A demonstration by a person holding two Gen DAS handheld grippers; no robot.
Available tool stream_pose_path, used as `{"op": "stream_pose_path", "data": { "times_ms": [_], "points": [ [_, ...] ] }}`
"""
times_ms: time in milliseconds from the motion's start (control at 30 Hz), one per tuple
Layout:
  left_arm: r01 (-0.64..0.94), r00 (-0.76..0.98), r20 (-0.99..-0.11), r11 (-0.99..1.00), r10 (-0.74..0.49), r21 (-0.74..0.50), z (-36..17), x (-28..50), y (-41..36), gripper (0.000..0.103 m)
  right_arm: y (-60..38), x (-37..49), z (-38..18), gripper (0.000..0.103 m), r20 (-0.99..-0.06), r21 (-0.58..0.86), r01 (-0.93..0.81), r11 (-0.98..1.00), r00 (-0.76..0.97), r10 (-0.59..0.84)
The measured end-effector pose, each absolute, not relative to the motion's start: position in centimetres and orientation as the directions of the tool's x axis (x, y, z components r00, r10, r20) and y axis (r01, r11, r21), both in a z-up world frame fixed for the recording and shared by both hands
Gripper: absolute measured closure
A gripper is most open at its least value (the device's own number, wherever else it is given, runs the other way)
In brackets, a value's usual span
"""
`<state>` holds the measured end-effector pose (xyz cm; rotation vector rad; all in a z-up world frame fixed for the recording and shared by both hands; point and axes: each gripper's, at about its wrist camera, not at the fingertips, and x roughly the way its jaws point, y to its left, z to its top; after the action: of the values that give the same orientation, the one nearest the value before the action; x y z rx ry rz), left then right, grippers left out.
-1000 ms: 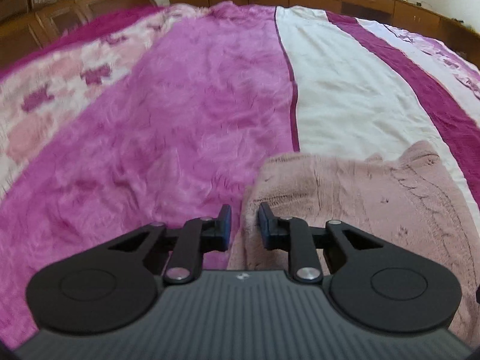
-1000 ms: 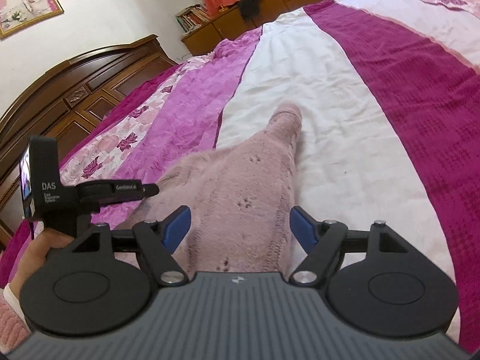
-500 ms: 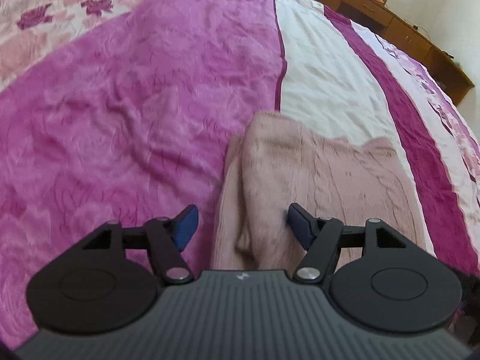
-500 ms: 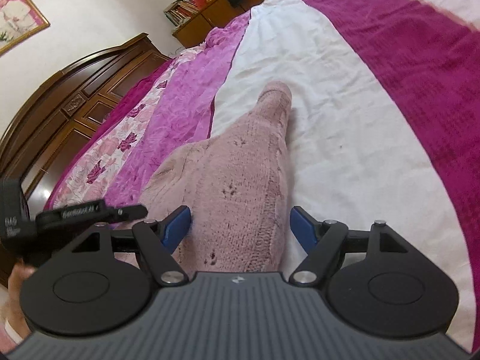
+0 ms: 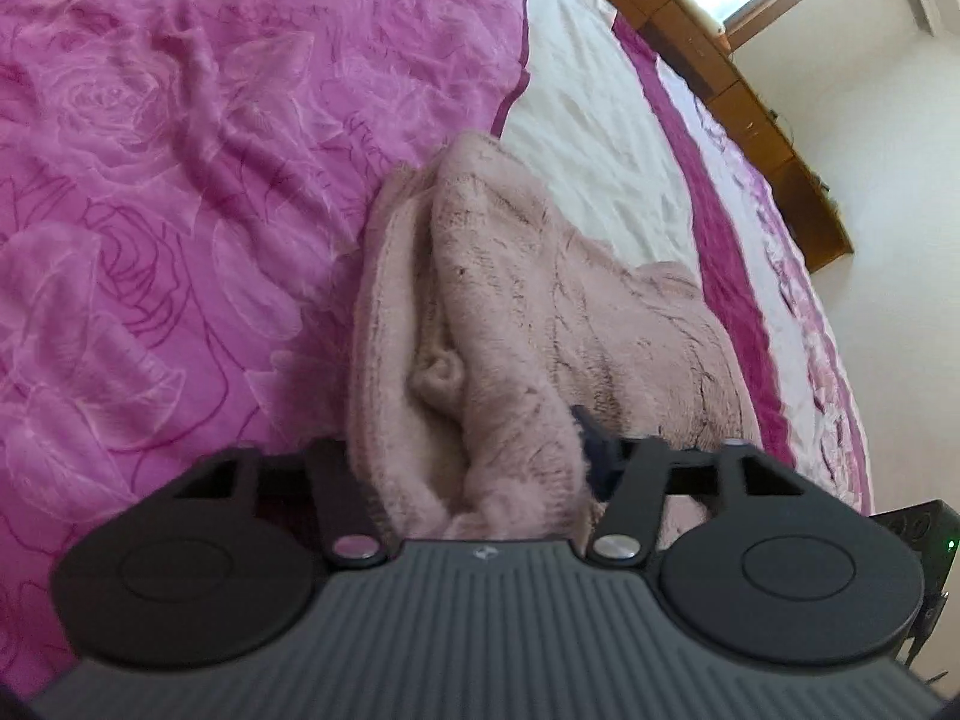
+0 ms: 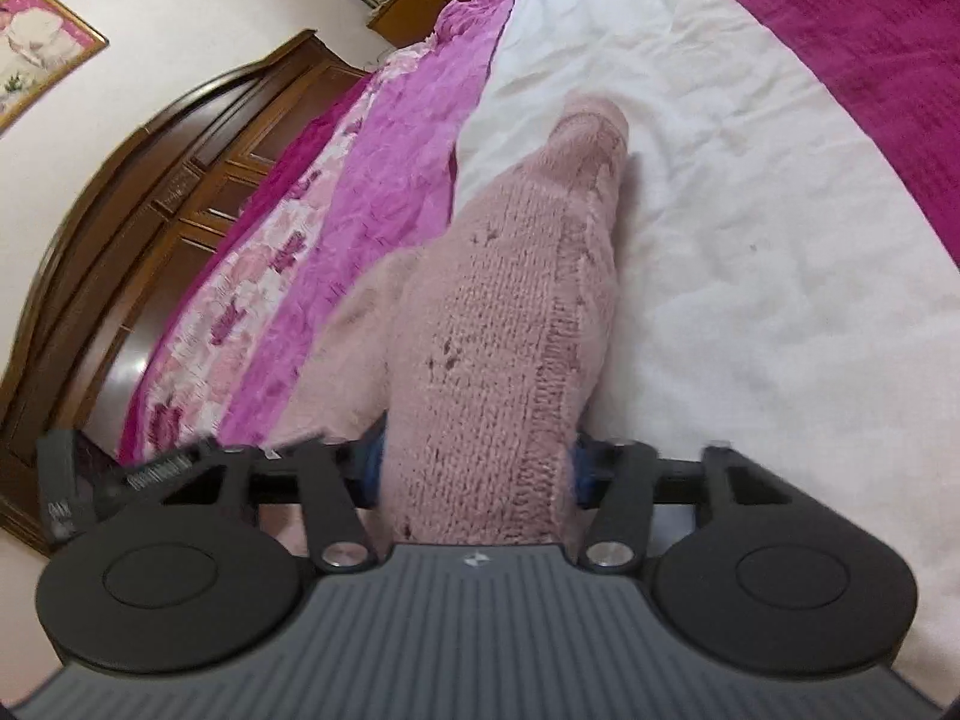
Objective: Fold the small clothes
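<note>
On the bedspread [image 6: 750, 276], the pink knitted sweater [image 6: 498, 312] lies lengthwise along its stripes, sleeve pointing away toward the far cabinets. Left gripper [image 5: 474, 450] and right gripper [image 6: 477, 468], both wide apart, straddle bunched knit.

- A bedspread [image 5: 180, 192] striped magenta, white and floral covers the bed.
- A dark wooden headboard [image 6: 138, 192] stands behind.
- A framed picture [image 6: 36, 42] hangs above.
</note>
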<state>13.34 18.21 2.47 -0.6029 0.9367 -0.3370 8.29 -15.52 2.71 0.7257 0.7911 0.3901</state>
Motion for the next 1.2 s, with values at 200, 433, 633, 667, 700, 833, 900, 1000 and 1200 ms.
{"op": "stream_pose_path", "data": {
  "times_ms": [200,433,633,667,700,833,900,1000,1200],
  "points": [
    [0.043,0.567,-0.593,0.739,-0.572,-0.672,5.0,11.5,17.5,0.058,-16.7,6.9,7.0,0.053,-0.455,0.715,-0.111,0.69,0.675,0.58],
    [0.124,0.521,-0.56,0.706,-0.644,-0.697,6.5,7.2,12.8,0.058,-21.5,2.0,11.3,0.053,-0.475,0.691,-0.074,0.719,0.702,0.53],
    [0.146,0.459,-0.67,0.793,-0.583,-0.591,5.2,3.0,8.7,0.057,-24.2,-4.2,9.6,0.052,-0.586,0.623,0.004,0.782,0.665,0.463],
    [0.146,0.466,-0.69,0.818,-0.553,-0.557,4.9,2.4,8.5,0.056,-24.5,-4.8,8.6,0.052,-0.604,0.618,0.02,0.786,0.652,0.458],
    [0.15,0.479,-0.71,0.845,-0.516,-0.513,4.6,2.0,8.3,0.055,-24.7,-5.3,7.5,0.051,-0.62,0.617,0.043,0.786,0.641,0.452],
    [0.131,0.501,-0.73,0.874,-0.466,-0.468,4.1,0.9,8.6,0.046,-24.9,-6.7,4.0,0.043,-0.644,0.592,0.069,0.803,0.64,0.42],
    [0.131,0.521,-0.734,0.89,-0.437,-0.437,4.4,0.4,8.7,0.043,-24.7,-7.3,3.7,0.041,-0.634,0.591,0.069,0.804,0.656,0.41],
    [0.138,0.553,-0.737,0.915,-0.389,-0.38,5.3,-0.7,8.4,0.042,-24.3,-8.2,4.1,0.036,-0.638,0.556,0.061,0.829,0.671,0.378],
    [0.18,0.614,-0.743,0.964,-0.265,-0.195,7.4,-3.0,6.7,0.043,-22.0,-10.9,6.8,0.032,-0.638,0.392,0.017,0.92,0.725,0.259]
  ]
}}
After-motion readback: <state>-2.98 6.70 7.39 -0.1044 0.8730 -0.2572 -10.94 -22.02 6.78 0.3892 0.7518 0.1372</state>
